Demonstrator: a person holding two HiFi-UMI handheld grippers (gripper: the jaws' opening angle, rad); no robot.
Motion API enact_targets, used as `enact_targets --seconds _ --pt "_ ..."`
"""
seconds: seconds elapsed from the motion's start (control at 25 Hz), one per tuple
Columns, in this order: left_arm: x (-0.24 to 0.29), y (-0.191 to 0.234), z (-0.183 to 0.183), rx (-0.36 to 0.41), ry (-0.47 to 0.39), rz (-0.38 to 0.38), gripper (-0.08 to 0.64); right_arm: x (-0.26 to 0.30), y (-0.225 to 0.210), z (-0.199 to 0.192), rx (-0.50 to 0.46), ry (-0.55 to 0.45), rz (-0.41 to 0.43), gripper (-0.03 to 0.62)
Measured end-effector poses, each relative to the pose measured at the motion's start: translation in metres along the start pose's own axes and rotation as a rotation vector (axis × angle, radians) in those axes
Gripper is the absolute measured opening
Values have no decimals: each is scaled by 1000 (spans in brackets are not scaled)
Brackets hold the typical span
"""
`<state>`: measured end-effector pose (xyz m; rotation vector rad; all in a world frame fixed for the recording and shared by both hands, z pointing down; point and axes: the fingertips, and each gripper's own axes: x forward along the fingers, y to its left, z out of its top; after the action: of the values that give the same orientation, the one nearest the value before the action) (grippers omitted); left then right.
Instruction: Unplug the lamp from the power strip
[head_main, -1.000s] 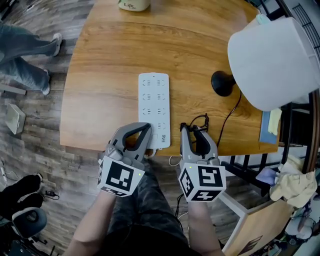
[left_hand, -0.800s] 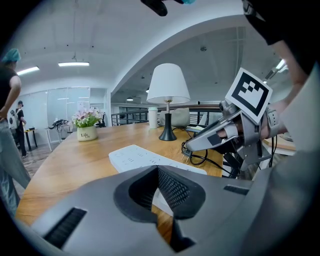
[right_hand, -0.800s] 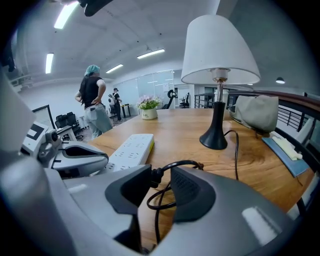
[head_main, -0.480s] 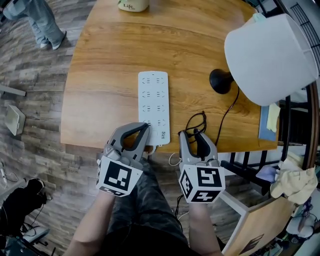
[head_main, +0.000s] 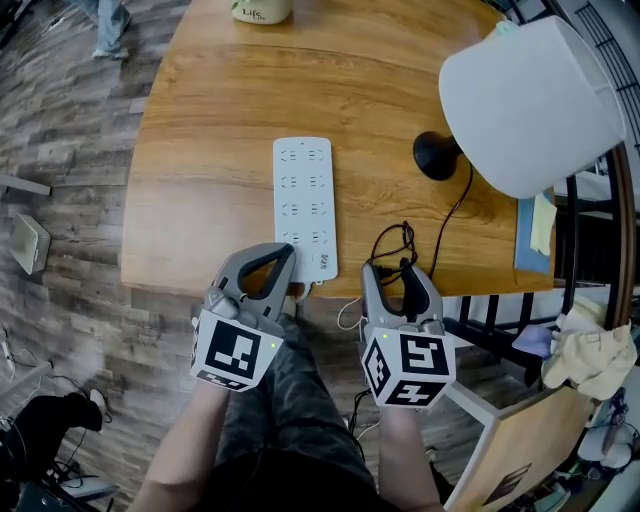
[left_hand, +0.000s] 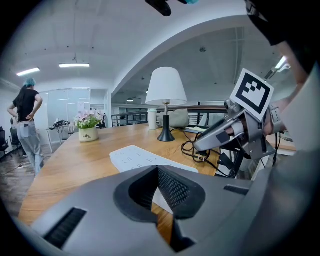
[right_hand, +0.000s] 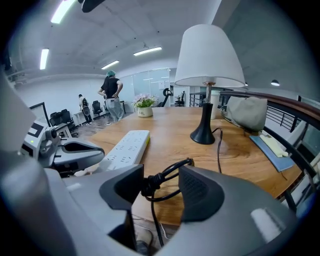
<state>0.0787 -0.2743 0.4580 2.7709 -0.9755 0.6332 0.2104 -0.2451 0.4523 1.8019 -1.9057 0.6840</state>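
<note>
While opening up, grips nothing tight with the right gripper (head_main: 390, 272): black cord (right_hand: 150, 186) bunched loose between the spreading jaws, at the near edge of the table (head_main: 210, 110). Presses the left gripper (head_main: 290, 252) jaws together, tips touching, at the near corner of the white power strip (head_main: 303, 190). Stands far right on the table, well apart from the strip: lamp (head_main: 530, 95).

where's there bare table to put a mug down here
Widest bare wood: left of the power strip, out to the left edge of the table. Also free: the far stretch between strip and flower pot, and the band between strip and lamp base. Crowded: the near right edge, with the coiled cord, and under the lampshade.
</note>
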Motion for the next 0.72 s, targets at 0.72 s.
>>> enact_targets --seconds 0.72 --pt "-7 2 7 -4 -22 13 -5 -8 15 32 -158 9 75 314"
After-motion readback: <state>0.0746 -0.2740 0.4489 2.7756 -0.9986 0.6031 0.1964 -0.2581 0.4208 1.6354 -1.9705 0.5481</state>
